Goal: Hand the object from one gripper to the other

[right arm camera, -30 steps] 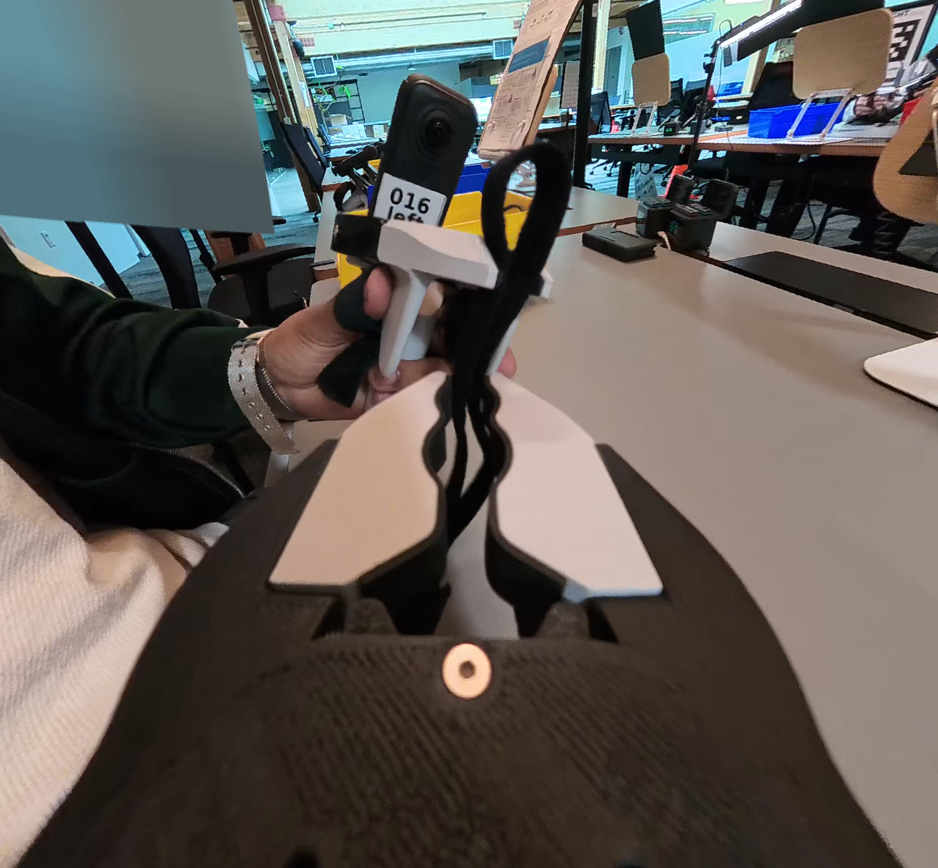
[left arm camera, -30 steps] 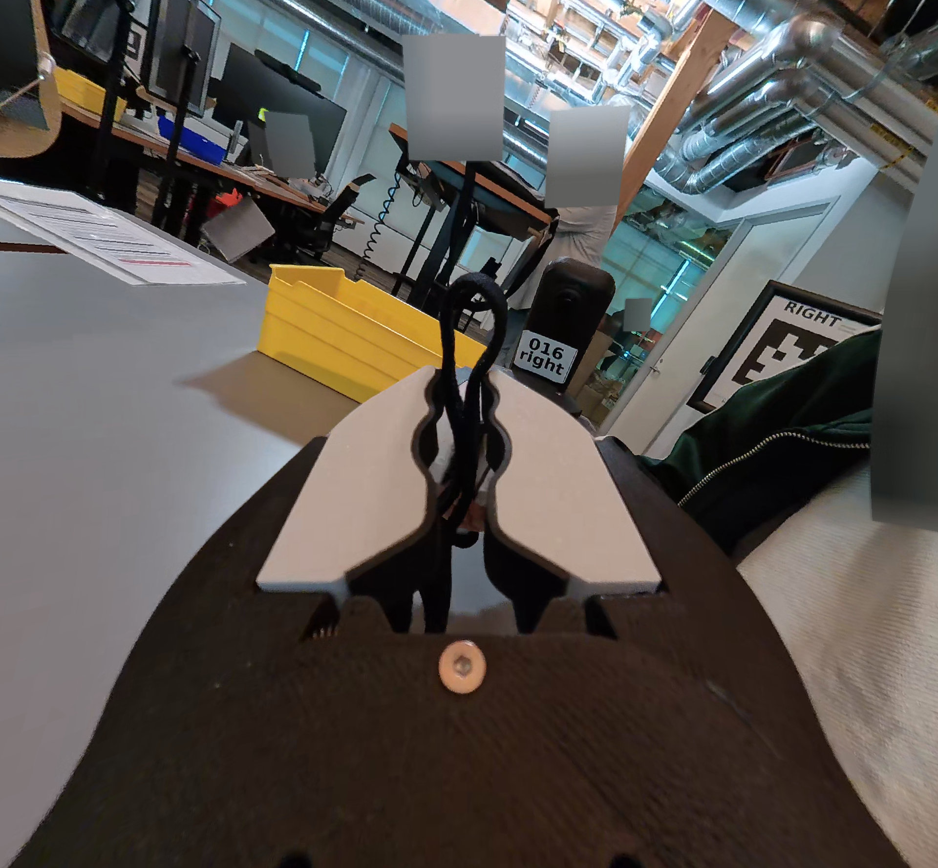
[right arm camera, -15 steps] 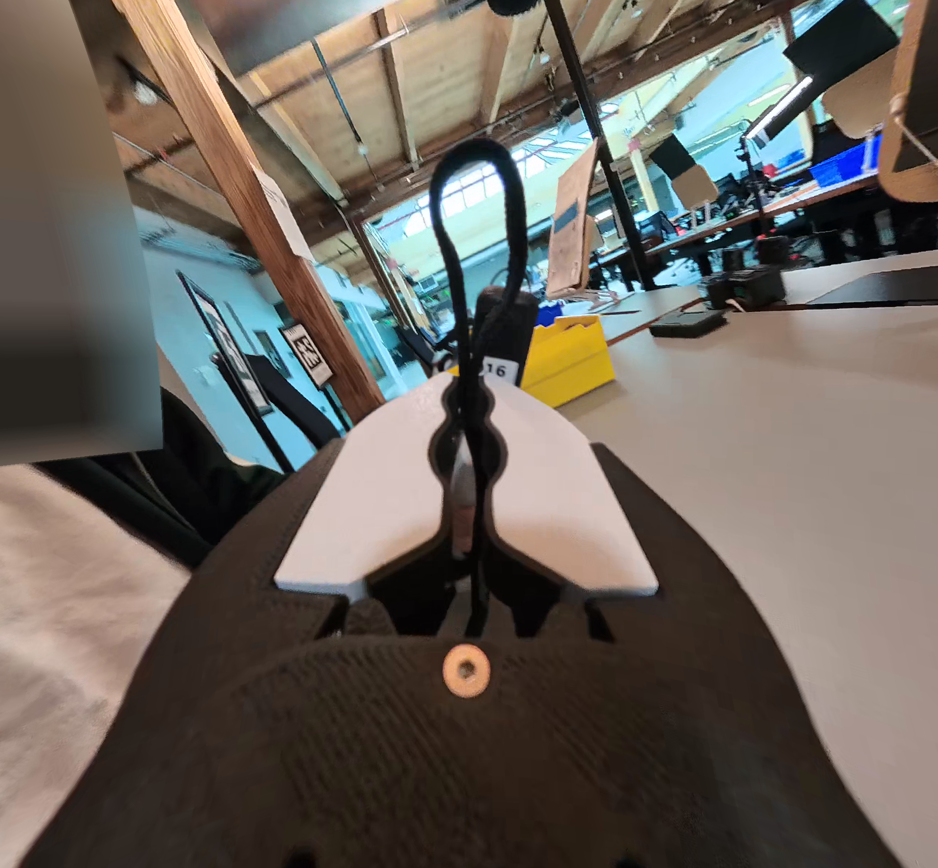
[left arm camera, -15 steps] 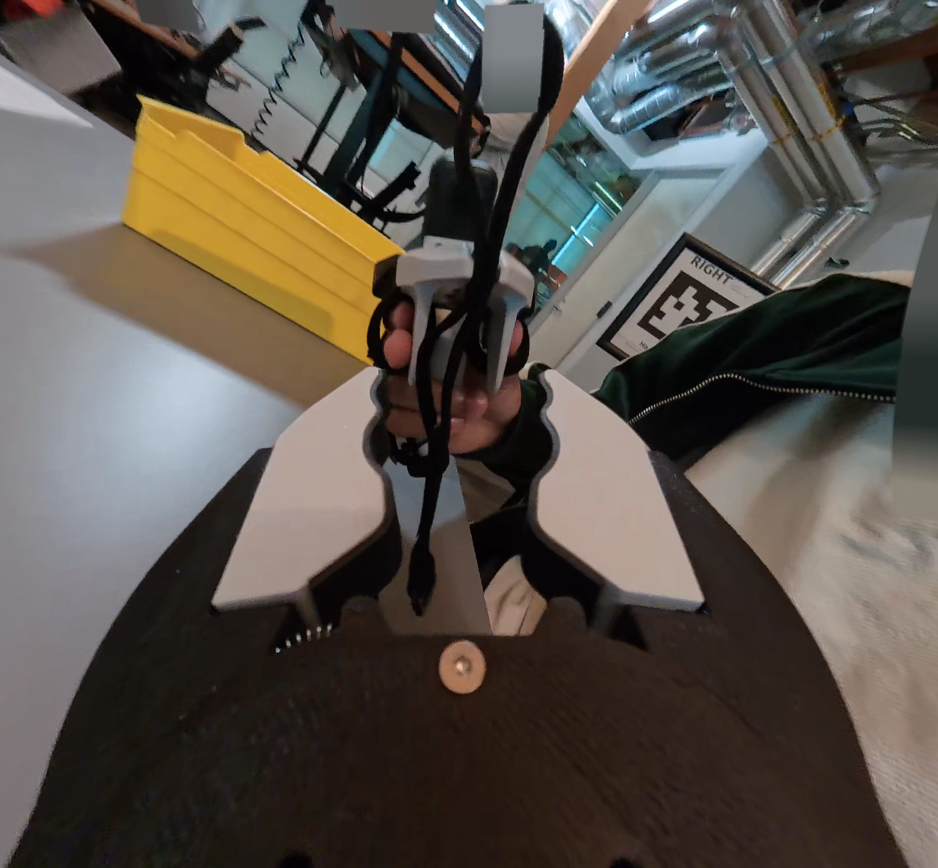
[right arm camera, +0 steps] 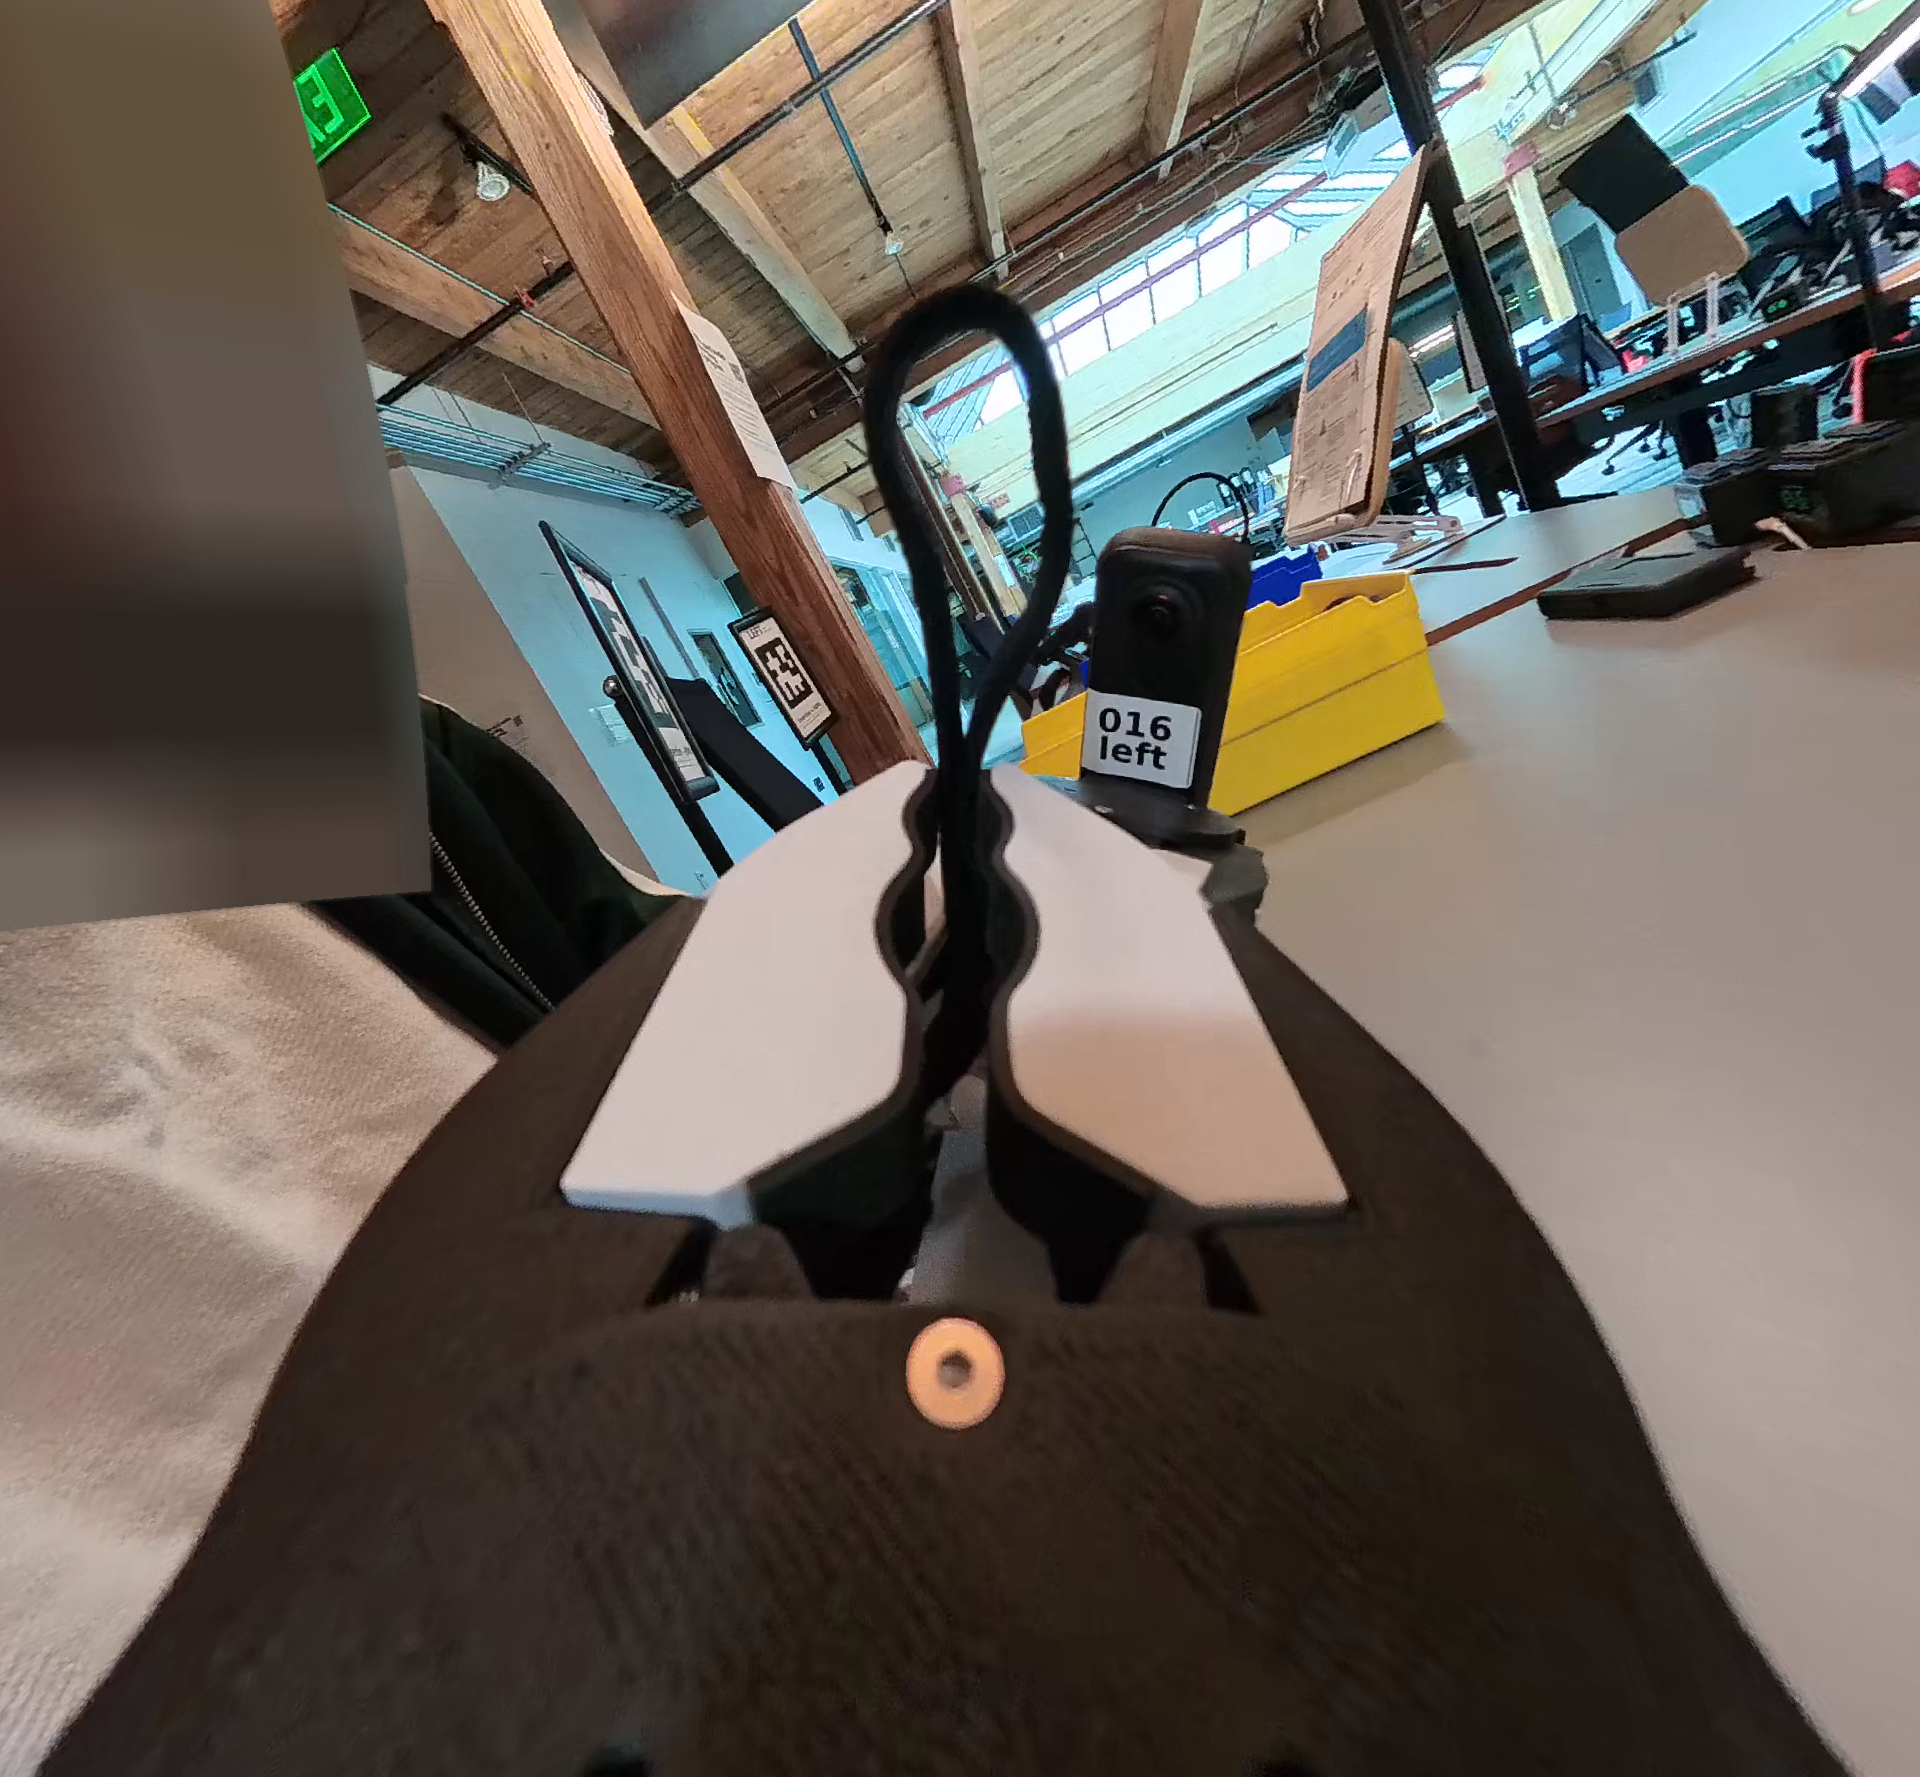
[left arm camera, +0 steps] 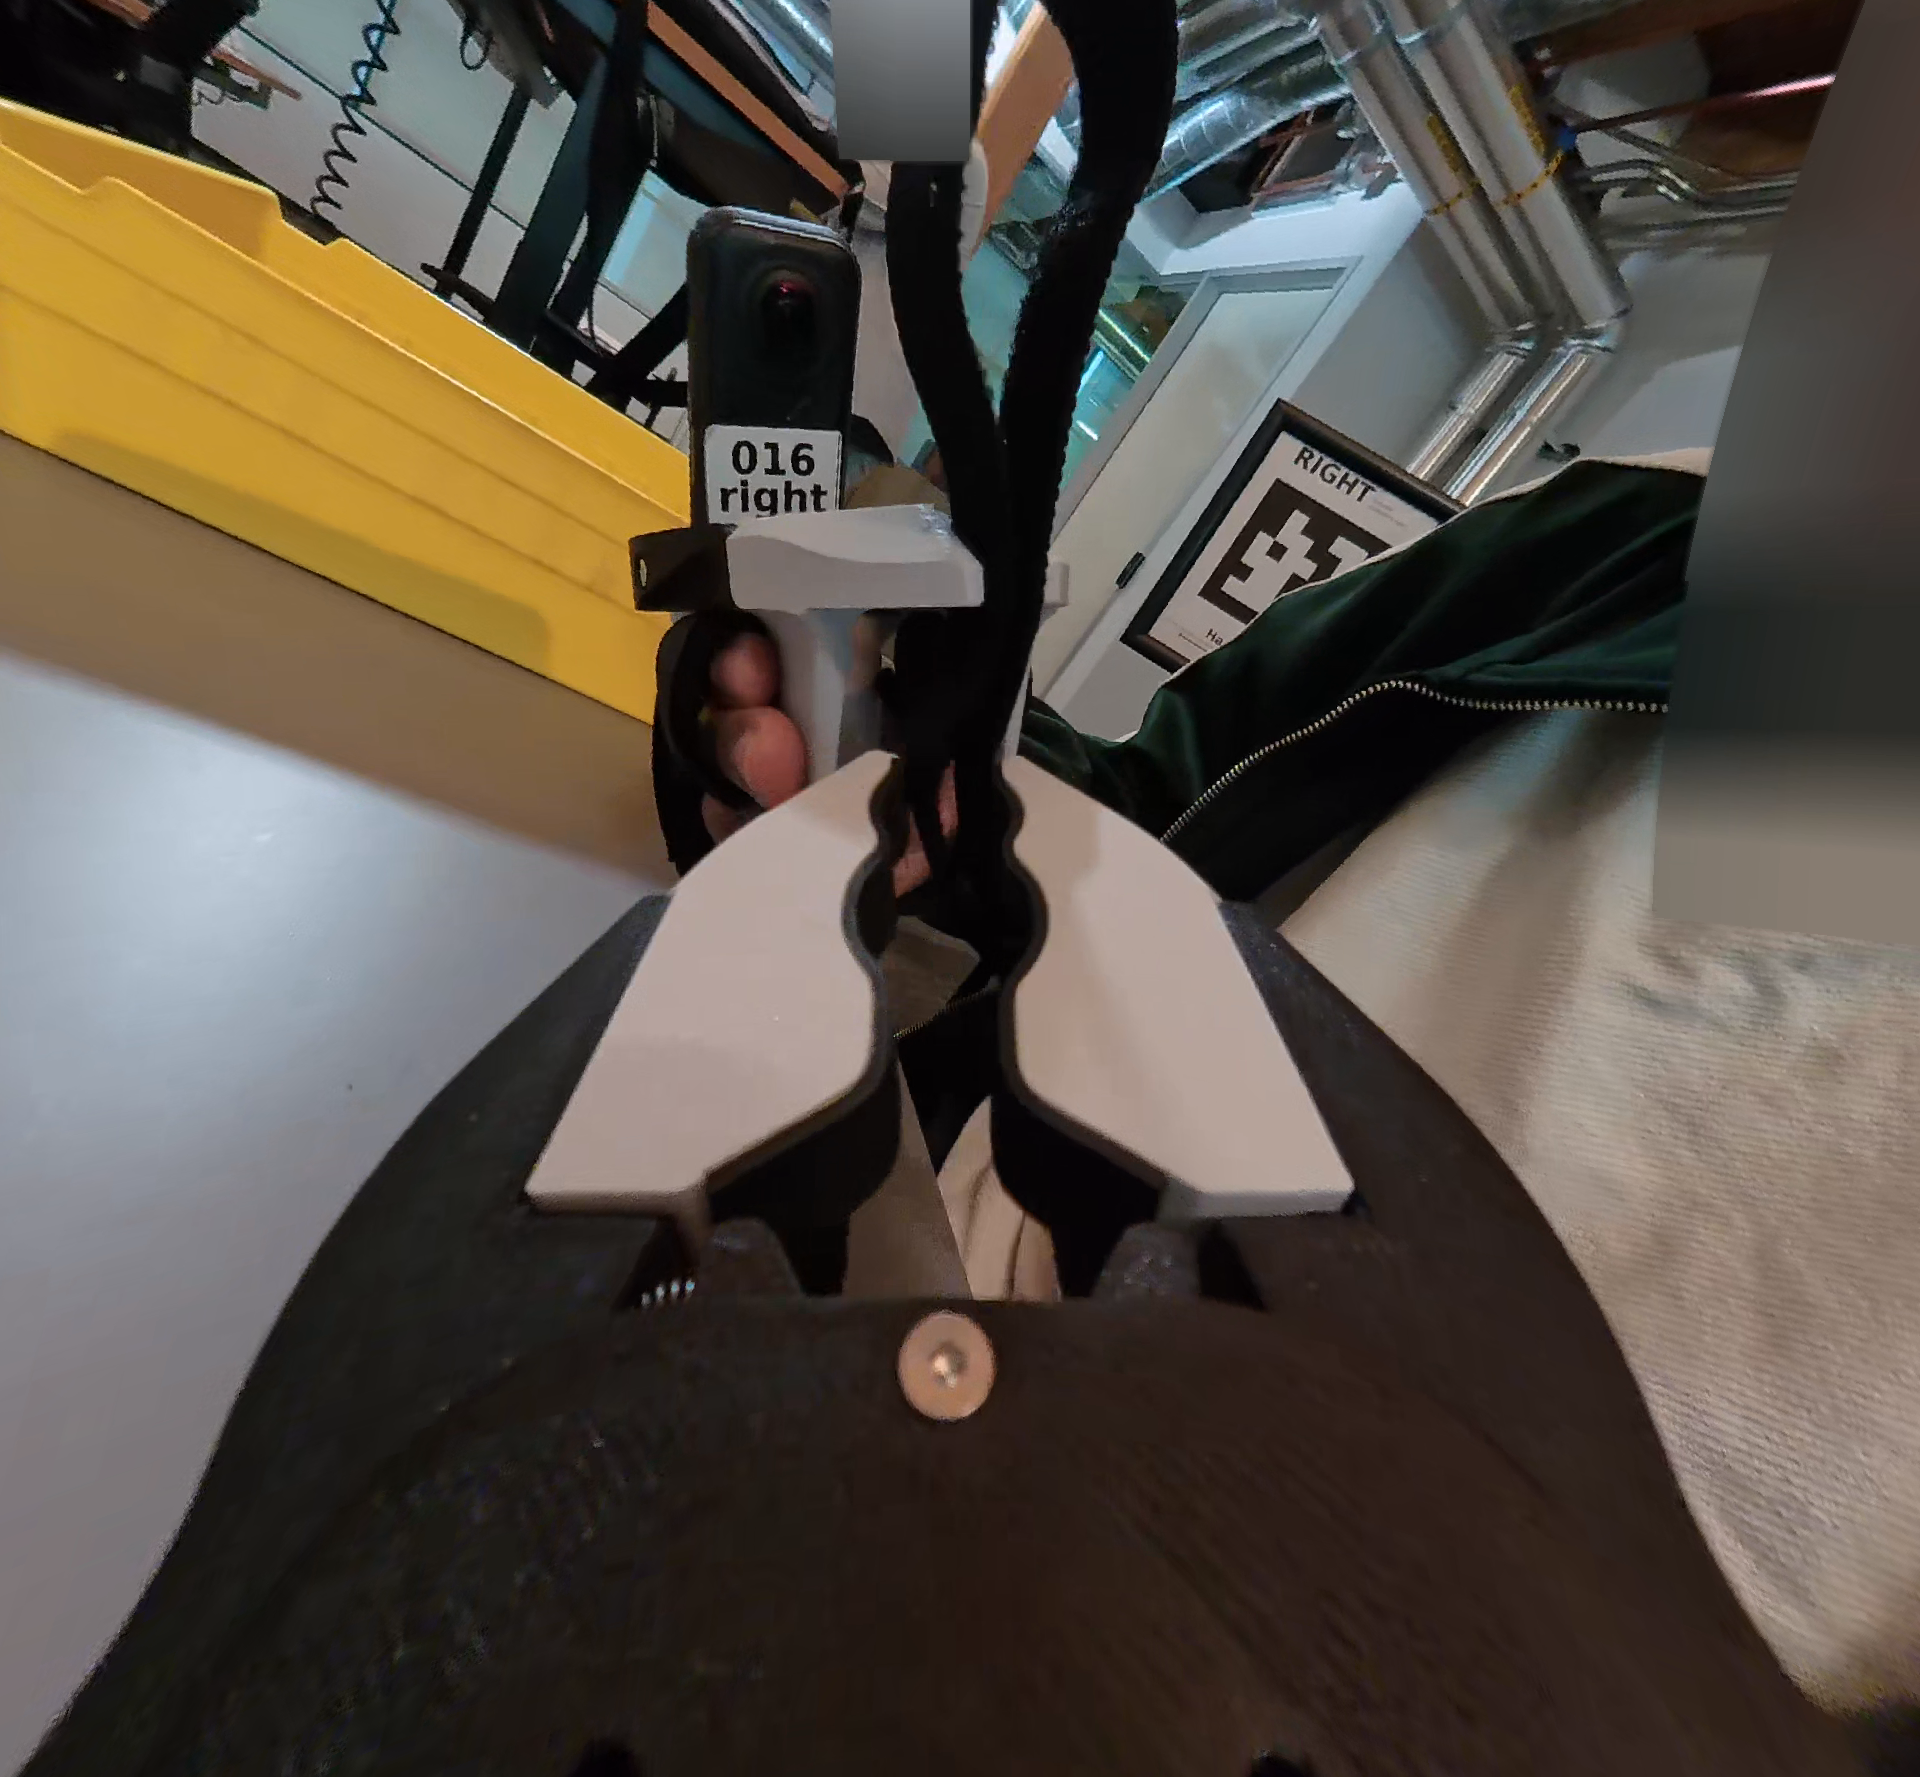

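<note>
Right wrist view: right hand-held gripper (right arm camera: 961, 782) pinches the black cord (right arm camera: 966, 522), loop upright above it. Left hand-held gripper (left arm camera: 940, 771) sits narrowly parted around the cord's strands. Clamp left fully before right releases.

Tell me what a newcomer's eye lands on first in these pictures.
First, the black cord loop standing up from the closed fingers of the right hand-held gripper, dead centre in its own view. Next, the same cord seen from the left hand-held gripper, whose fingers stand a little apart around its lower strands. Then the bright yellow bin on the grey table behind.
</note>
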`<state>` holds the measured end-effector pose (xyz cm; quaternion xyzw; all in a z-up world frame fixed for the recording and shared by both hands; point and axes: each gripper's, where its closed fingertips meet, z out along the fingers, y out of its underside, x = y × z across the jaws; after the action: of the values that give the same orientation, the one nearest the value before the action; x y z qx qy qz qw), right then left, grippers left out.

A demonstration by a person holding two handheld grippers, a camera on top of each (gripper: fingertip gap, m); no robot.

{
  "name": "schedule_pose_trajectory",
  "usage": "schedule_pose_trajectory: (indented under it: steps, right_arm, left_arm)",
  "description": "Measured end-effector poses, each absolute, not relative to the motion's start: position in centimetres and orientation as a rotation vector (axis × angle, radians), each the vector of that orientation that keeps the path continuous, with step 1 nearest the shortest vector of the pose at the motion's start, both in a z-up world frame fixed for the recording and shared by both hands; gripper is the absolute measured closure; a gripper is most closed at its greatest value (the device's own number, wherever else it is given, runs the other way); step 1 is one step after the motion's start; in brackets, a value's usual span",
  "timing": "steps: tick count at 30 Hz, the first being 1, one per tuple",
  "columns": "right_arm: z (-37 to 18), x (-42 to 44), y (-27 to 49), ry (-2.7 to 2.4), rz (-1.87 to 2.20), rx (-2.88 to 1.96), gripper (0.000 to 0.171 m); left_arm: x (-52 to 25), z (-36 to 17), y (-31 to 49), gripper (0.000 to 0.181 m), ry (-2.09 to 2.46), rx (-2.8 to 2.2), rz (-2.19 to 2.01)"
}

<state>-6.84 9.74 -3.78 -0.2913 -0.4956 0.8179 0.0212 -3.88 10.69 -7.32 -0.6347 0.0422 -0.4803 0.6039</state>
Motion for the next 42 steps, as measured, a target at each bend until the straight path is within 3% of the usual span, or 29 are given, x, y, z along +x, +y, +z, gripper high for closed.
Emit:
schedule_pose_trajectory:
  steps: [6, 13, 16, 28, 42]
  right_arm:
    - [-3.9, -7.0, 9.9, -1.528, 2.533, -0.927, 0.161]
    - [-4.2, -8.3, 11.5, -1.420, 2.485, -1.045, 0.135]
    - [-5.1, -8.9, 11.7, -1.449, 2.402, -1.095, 0.133]
    - [-9.6, -9.1, 7.4, -1.848, 2.099, -1.189, 0.144]
    - [-9.5, -8.6, 6.9, -1.845, 2.176, -1.202, 0.166]
  left_arm:
    - [-3.9, -7.7, 10.8, 0.178, 0.102, -1.509, -1.078]
    - [-6.2, -7.2, 10.9, 0.178, -0.004, -1.446, -1.008]
    - [-8.3, -6.4, 10.5, 0.178, -0.083, -1.360, -0.969]
    - [-11.0, -5.5, 9.9, 0.177, -0.170, -1.289, -0.769]
    - [-10.2, -5.1, 10.4, 0.176, -0.158, -1.297, -0.713]
